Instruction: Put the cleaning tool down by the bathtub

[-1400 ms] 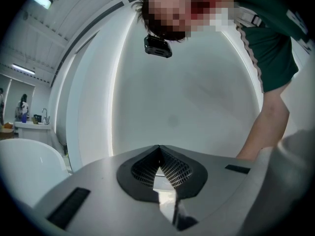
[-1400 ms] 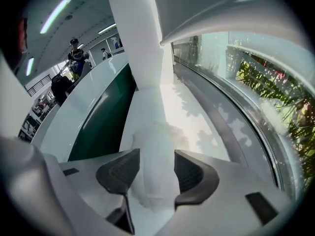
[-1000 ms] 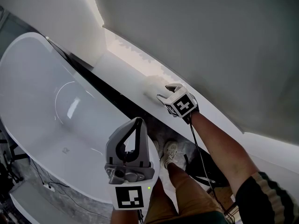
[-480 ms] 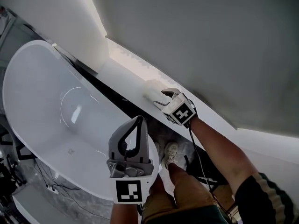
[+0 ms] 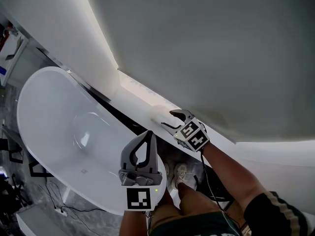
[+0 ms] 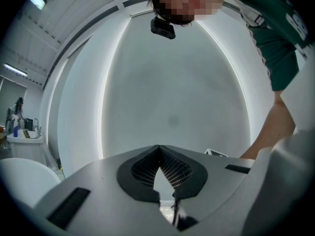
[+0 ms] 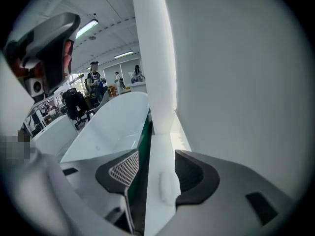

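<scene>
Right gripper (image 5: 170, 120) stands open, clasping nothing, with the white cleaning tool (image 5: 158, 113) lying between its spread jaws on the ledge (image 5: 135, 93) beside the bathtub (image 5: 59, 127), nearer it than the closed, empty left gripper (image 5: 147, 134).

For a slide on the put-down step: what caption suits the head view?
Right tongs open at the white cleaning tool on the ledge beside the bathtub; left tongs shut.

Bright soft light, glare on bathtub (image 5: 55, 113); gripper views fisheye-warped.
</scene>
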